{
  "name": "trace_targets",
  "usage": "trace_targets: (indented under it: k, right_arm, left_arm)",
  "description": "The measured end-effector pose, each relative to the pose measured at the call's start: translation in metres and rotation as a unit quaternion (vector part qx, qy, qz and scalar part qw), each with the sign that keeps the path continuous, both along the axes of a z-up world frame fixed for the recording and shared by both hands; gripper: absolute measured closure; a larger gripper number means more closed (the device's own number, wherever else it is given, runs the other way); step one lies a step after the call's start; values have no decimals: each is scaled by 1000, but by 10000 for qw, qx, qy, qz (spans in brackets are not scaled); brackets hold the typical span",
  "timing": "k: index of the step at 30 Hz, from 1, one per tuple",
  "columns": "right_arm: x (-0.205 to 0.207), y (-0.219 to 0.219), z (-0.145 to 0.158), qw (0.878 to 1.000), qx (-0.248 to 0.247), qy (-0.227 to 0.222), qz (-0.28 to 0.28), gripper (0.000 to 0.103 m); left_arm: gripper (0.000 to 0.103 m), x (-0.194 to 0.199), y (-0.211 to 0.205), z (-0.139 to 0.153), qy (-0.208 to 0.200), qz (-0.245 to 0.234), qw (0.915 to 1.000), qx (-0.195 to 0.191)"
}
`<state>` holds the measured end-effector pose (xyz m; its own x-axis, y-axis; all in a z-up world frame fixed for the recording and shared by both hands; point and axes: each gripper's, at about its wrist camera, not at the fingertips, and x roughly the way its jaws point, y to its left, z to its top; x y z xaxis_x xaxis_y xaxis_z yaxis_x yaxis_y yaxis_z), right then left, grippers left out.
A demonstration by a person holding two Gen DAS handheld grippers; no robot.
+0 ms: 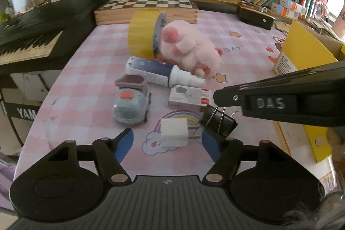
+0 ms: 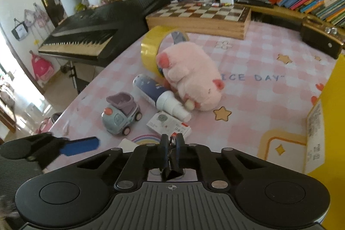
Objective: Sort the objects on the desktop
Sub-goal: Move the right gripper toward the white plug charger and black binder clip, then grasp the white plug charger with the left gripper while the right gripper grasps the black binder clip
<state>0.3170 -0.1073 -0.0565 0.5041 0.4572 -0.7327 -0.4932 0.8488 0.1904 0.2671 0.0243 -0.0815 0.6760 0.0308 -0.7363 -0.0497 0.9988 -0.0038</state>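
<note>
My right gripper is shut on a black binder clip, gripping its wire handles; in the left wrist view the clip hangs below the right gripper, just above the table. My left gripper is open, its blue-padded fingers either side of a white charger plug. Beyond lie a small white card box, a grey toy truck, a blue-and-white spray bottle, a pink plush pig and a yellow tape roll.
A yellow box stands at the right table edge. A wooden chessboard box and a ukulele head lie at the back, with books behind. A black keyboard stands left of the table.
</note>
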Motion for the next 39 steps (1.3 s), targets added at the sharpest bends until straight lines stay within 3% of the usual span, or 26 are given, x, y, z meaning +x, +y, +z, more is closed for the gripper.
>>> trace_targets:
  k: [4,8,12,20,39]
  right_arm:
    - [-1,-2,0,10000,-16,0,-6,102]
    - [-2,-4,-1,10000,10,14,-24,102]
    - [-1,-2,-10,9998,-43,169,5,101]
    - [-6,1,-10,9998,-142,-102,18,101]
    - [-51,-14,40,9991,337,-214,-131,101]
  left_arm:
    - [44,9,-8,-8,38,-117,9999,89]
    - [62,11,-11,-14,5,-289,9995,162]
    - [63,2,-6,-10,-56,-248,9995,204]
    - [63,-21,14,4,-46,-26,10000,17]
    - [63,-66,34,63,-824,198,9955,-423]
